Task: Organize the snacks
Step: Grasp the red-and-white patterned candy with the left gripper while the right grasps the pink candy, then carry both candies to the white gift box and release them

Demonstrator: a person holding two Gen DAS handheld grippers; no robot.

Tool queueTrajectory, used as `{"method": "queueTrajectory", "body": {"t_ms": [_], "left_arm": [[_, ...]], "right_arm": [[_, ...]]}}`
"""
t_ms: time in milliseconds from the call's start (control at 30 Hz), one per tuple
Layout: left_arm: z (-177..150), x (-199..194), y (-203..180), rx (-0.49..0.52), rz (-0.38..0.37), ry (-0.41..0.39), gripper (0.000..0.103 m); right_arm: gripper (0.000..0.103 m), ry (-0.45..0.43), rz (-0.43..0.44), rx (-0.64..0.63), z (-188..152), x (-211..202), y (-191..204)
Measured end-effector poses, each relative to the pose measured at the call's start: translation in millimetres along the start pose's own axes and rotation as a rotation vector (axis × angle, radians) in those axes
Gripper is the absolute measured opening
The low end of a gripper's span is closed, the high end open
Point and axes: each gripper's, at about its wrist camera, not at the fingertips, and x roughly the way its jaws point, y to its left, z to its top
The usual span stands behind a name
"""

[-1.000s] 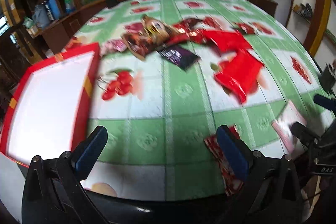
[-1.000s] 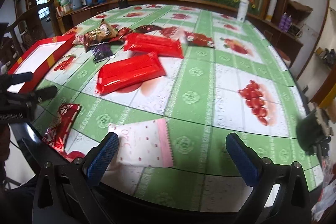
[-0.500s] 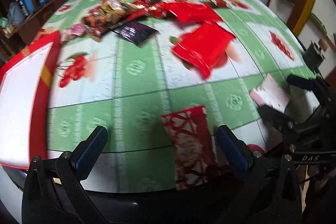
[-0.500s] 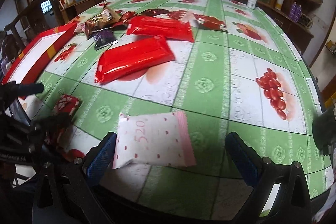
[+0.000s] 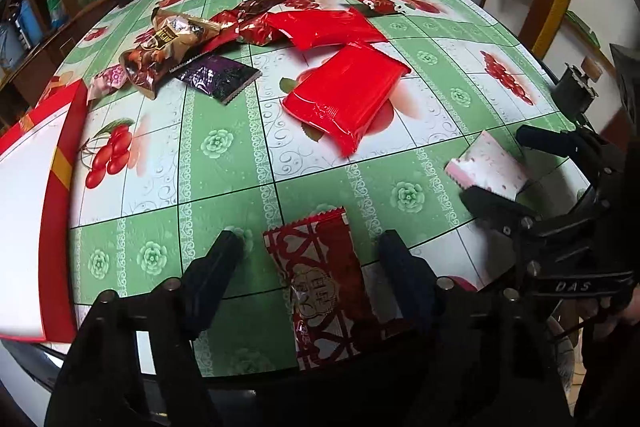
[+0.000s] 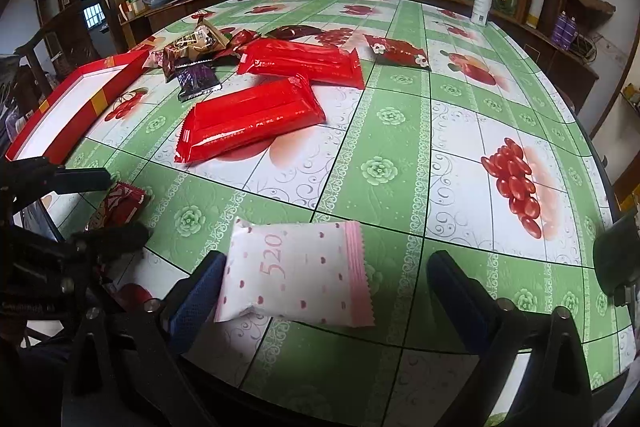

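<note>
In the left wrist view, the left tongs (image 5: 312, 251) are partly spread and closing, their dark fingers (image 5: 214, 267) set down on either side of a red patterned packet (image 5: 324, 283) near the bench's (image 5: 224, 183) front edge. The packet lies flat between the jaws with a visible gap on each side, so nothing is pinched. To the right, the right tongs (image 5: 500, 167) straddle a pink-and-white packet (image 5: 486, 167). Farther back lie two large red packs (image 5: 344, 95), a purple packet (image 5: 218, 77), a brown bag (image 5: 168, 47) and other wrappers, well apart from the tongs. At the left edge sits a red box (image 5: 60, 195) with a white interior; nothing can be seen inside it.

In the right wrist view, the right tongs (image 6: 324, 275) stand wide and are closing around the pink-and-white packet (image 6: 296, 275), marked 520. The left finger (image 6: 196, 295) is just beside the packet's edge, perhaps touching; the other stands clear. The left tongs (image 6: 108, 207) appear at the left, over the red patterned packet (image 6: 120, 203). The red box (image 6: 60, 119) lies beyond, and a white spray bottle (image 6: 482, 1) stands at the far edge.
</note>
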Motion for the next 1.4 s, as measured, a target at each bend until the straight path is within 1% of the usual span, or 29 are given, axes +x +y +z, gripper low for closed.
{"method": "queueTrajectory", "body": {"t_ms": [33, 67, 100, 167, 233, 400, 500, 667, 700, 867, 967, 1033, 1067, 1133, 1200, 1233, 1300, 1367, 1400], "left_arm": [[0, -1, 0, 0.001, -0.004, -0.005, 0.063], [0, -2, 0, 0.005, -0.009, -0.013, 0.056], [1, -3, 1, 0.007, -0.016, -0.020, 0.044], [2, -4, 4, 0.003, -0.034, -0.022, 0.042], [1, -5, 6, -0.003, -0.038, -0.026, 0.040], [1, -10, 12, -0.024, -0.065, -0.037, 0.039], [3, -20, 18, -0.037, -0.083, -0.066, 0.039], [8, -38, 37, -0.070, -0.069, -0.120, 0.039], [10, -41, 41, -0.080, -0.062, -0.126, 0.039], [11, -58, 76, -0.148, -0.006, -0.172, 0.039], [9, -70, 110, -0.217, 0.047, -0.205, 0.039], [8, -75, 129, -0.254, 0.078, -0.213, 0.039], [6, -77, 143, -0.279, 0.105, -0.219, 0.039], [3, -79, 161, -0.319, 0.131, -0.217, 0.039], [-2, -80, 179, -0.364, 0.161, -0.213, 0.039], [-6, -81, 186, -0.382, 0.174, -0.217, 0.039], [-10, -79, 204, -0.425, 0.210, -0.209, 0.040], [-15, -75, 217, -0.468, 0.263, -0.199, 0.042], [-17, -72, 222, -0.486, 0.282, -0.191, 0.048]], "right_arm": [[0.090, -0.001, -0.004, -0.002, 0, -1, 0], [0.088, -0.003, -0.003, 0.001, 1, -2, -1], [0.083, -0.005, -0.008, 0.005, 1, -3, -2], [0.077, -0.004, -0.014, 0.015, 2, -4, -5], [0.068, -0.003, -0.011, 0.009, 3, -5, -4], [0.066, 0.012, -0.003, 0.008, 3, -6, -4], [0.060, 0.014, -0.001, 0.028, 4, -7, -6], [0.057, 0.004, 0.023, 0.062, 7, -7, -10], [0.056, 0.003, 0.041, 0.072, 8, -7, -9], [0.053, 0.011, 0.192, 0.130, 18, 0, -2], [0.053, 0.025, 0.344, 0.201, 32, 7, 4], [0.053, 0.024, 0.434, 0.209, 47, 11, 17], [0.053, 0.018, 0.464, 0.200, 56, 11, 25], [0.053, 0.006, 0.527, 0.167, 78, 16, 49], [0.053, 0.004, 0.611, 0.143, 105, 24, 79], [0.053, 0.007, 0.639, 0.136, 114, 26, 90], [0.053, 0.016, 0.685, 0.103, 136, 39, 126], [0.054, 0.041, 0.734, 0.084, 152, 52, 157], [0.059, 0.048, 0.776, 0.077, 161, 57, 174]]}}
